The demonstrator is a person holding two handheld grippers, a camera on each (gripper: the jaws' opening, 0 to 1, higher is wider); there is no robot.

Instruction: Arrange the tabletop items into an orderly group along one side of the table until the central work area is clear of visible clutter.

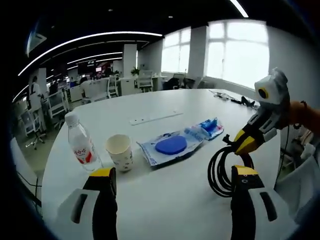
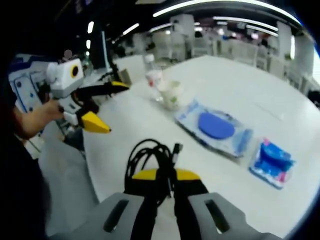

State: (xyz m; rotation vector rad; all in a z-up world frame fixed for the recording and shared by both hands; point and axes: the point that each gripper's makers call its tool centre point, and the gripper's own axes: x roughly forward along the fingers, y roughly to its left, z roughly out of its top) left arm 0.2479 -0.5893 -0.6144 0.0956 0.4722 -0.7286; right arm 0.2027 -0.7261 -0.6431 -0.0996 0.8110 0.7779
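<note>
In the left gripper view, the left gripper (image 1: 172, 182) stood with jaws apart over the table (image 1: 165, 210); a water bottle (image 1: 81, 143), paper cup (image 1: 120, 152) and blue-disc packet (image 1: 171, 146) lined its far side. In the right gripper view, the right gripper (image 2: 165, 175) was clamped on a coiled black cable (image 2: 150, 155) near the table's edge.

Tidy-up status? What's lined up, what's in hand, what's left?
Done: water bottle, paper cup, wipes pack and small blue packet sit roughly in a row. In hand: right gripper is shut on the black cable. Left: placing the cable by the row; left gripper is open.
</note>
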